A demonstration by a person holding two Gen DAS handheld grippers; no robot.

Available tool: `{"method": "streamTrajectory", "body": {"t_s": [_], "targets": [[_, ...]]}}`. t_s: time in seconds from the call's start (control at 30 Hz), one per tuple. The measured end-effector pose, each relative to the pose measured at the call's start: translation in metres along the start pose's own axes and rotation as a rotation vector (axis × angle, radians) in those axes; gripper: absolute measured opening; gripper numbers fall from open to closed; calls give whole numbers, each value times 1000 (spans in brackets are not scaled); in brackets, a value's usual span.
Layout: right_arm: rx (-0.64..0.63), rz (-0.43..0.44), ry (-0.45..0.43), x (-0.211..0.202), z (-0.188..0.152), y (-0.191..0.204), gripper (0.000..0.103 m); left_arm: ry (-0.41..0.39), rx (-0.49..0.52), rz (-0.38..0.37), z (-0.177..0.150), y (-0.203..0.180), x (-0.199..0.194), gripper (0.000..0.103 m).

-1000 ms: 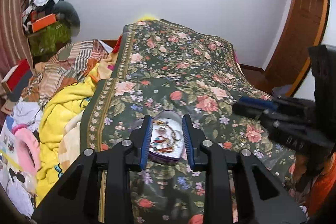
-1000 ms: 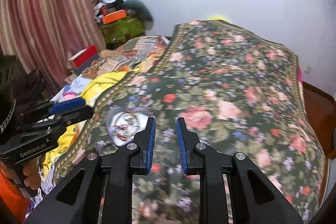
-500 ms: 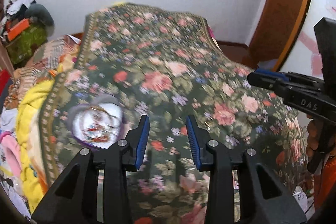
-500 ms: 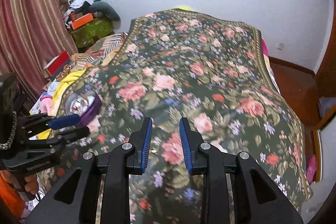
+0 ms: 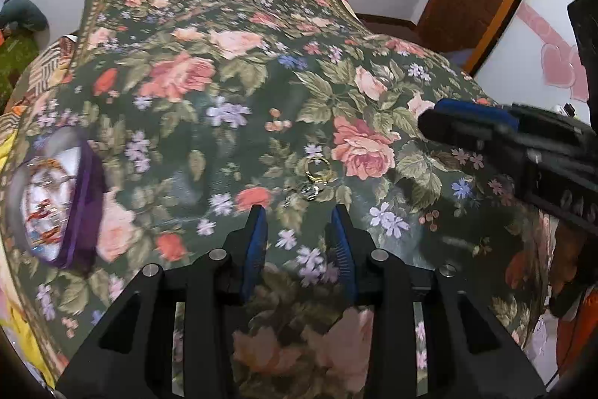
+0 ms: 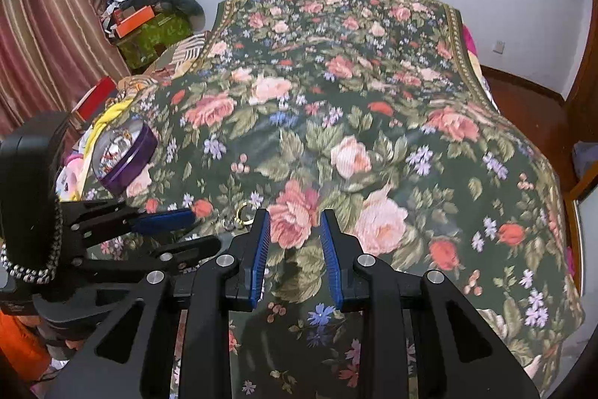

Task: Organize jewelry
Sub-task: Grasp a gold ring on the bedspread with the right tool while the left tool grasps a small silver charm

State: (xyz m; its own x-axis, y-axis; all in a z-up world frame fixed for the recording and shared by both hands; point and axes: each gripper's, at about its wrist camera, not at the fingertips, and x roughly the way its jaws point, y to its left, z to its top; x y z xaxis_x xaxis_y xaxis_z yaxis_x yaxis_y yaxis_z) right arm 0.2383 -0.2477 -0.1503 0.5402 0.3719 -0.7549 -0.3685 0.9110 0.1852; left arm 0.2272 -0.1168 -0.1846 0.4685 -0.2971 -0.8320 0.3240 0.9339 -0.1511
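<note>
— Floral cloth, dark green with pink roses — that bedspread (image 6: 373, 107) takes up nearly everything. Where is the jewelry?

— A gold ring (image 5: 317, 168) lies loose on the fabric, with a small silvery piece (image 5: 312, 191) just beside it, both a little beyond the tips of the left gripper (image 5: 298, 223). More pieces sit in a round purple tin (image 6: 125, 152) near the bedspread's left edge, well apart from the ring.

— And the fingers?

— The left gripper's blue pads stand apart with only cloth between them. The right gripper (image 6: 295, 230) also has its pads parted and grips nothing; it hangs over a rose, the ring just to its left.
</note>
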Motion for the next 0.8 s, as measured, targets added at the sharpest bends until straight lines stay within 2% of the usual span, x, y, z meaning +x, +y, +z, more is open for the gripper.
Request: {"method": "streamTrajectory", "body": {"t_s": [0.13, 0.3, 0.53, 0.8], "targets": [[-13, -3, 9, 5, -2, 2, 25, 32, -13, -19, 4, 0, 16, 35], [-20, -3, 21, 11, -1, 4, 25, 23, -1, -17, 8, -2, 25, 35], [-5, 13, 56, 23, -4, 9, 25, 15, -7, 24, 10, 5, 27, 8], [-90, 34, 120, 41, 1, 39, 25, -6, -29, 43, 1, 19, 12, 7]]}}
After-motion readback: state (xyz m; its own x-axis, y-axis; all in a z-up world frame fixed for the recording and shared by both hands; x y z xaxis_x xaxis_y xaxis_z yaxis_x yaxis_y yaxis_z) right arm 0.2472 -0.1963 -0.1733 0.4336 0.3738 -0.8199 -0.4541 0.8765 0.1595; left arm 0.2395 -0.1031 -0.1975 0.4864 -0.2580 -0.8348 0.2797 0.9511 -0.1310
